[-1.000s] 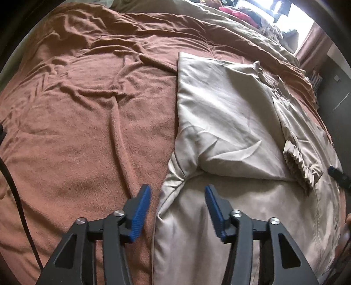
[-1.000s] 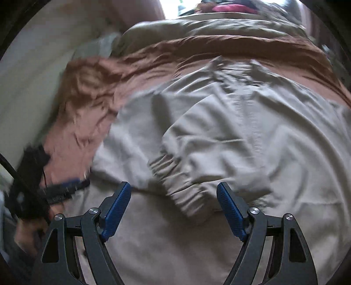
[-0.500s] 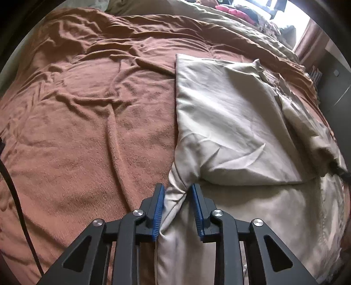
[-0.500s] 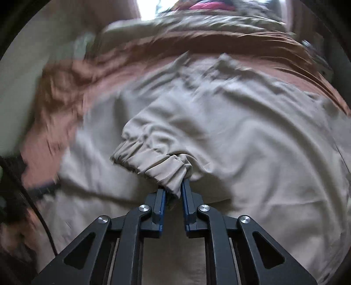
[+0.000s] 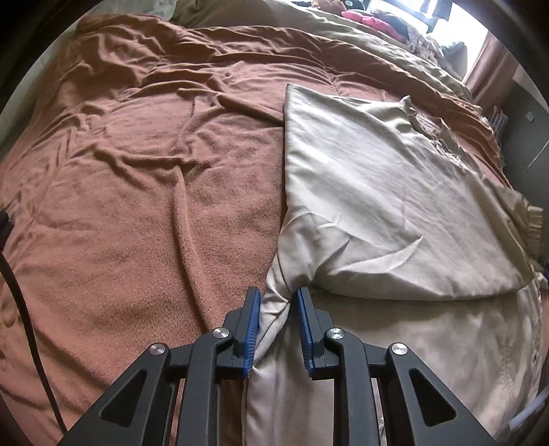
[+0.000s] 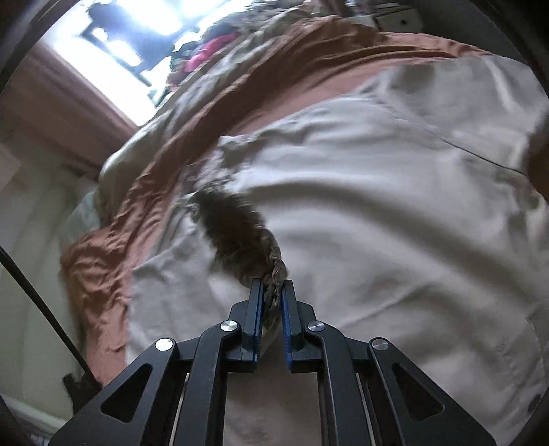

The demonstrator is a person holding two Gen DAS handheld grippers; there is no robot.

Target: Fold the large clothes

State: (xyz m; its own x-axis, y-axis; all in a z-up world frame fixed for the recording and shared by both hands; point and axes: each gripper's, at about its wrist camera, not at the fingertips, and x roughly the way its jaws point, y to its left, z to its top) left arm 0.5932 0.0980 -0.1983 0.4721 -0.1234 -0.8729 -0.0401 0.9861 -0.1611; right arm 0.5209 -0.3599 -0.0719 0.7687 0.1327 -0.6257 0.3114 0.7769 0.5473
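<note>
A large beige jacket (image 5: 377, 192) lies on a rust-brown blanket (image 5: 137, 192) covering a bed. My left gripper (image 5: 276, 295) is shut on a bunched fold at the jacket's left edge, near the armpit. In the right wrist view the jacket (image 6: 394, 212) fills the frame. My right gripper (image 6: 272, 288) is shut on the elastic sleeve cuff (image 6: 271, 271) and holds it lifted above the jacket body, with the sleeve trailing away in shadow.
An olive duvet (image 5: 343, 37) and a pile of pink clothes (image 5: 370, 20) lie at the bed's far end under a bright window. A black cable (image 5: 20, 295) hangs at the left. A dark cabinet (image 5: 528, 130) stands at the right.
Both grippers closed from open: the left on the jacket's side fold, the right on the sleeve cuff. The right then lifted the cuff and swung it, tilting its view.
</note>
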